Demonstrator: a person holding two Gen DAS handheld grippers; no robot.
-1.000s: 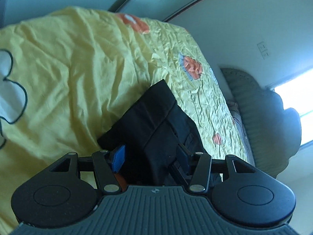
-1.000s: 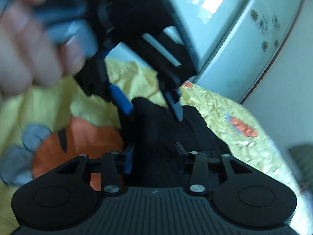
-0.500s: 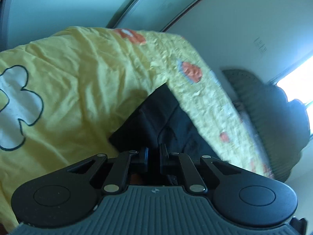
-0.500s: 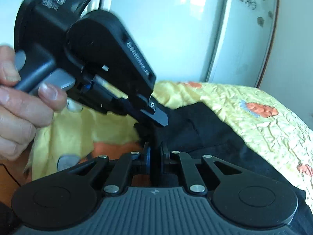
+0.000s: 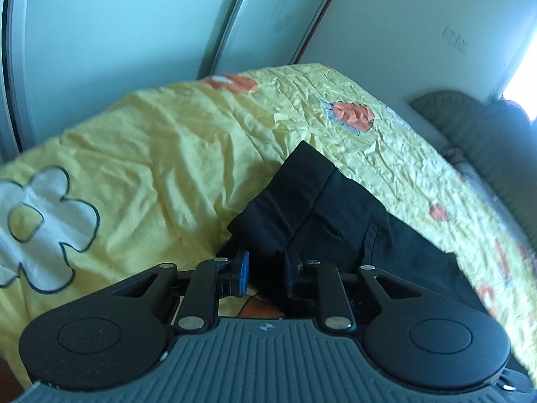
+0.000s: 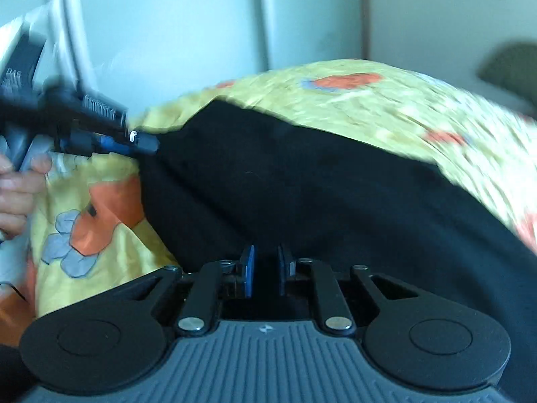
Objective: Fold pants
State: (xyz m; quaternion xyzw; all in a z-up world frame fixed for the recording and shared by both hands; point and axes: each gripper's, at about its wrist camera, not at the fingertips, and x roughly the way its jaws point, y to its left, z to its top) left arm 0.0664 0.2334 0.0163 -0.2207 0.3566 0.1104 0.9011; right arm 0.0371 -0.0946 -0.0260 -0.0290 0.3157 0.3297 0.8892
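Black pants point(image 5: 322, 208) lie on a yellow bedspread point(image 5: 151, 151). In the left wrist view a folded end points away and the cloth runs down between the blue pads of my left gripper point(image 5: 266, 270), whose jaws are opening slightly with cloth still pinched. In the right wrist view the pants point(image 6: 285, 184) stretch wide across the bed. My right gripper point(image 6: 266, 268) has black cloth between its pads, and its jaws are opening a little too. The left gripper point(image 6: 147, 144) holds the pants' far-left corner, with a person's hand point(image 6: 16, 194) on its handle.
The bedspread point(image 6: 369, 100) carries orange and grey flower prints and a white flower point(image 5: 40, 221). Pale wardrobe doors point(image 5: 134, 16) stand behind the bed. A dark green padded headboard point(image 5: 470, 127) and a bright window are at the right.
Both grippers closed on the pants' edge, then widened slightly. My right gripper swept to the right away from the left one, spreading the black cloth out. Both wrists rolled.
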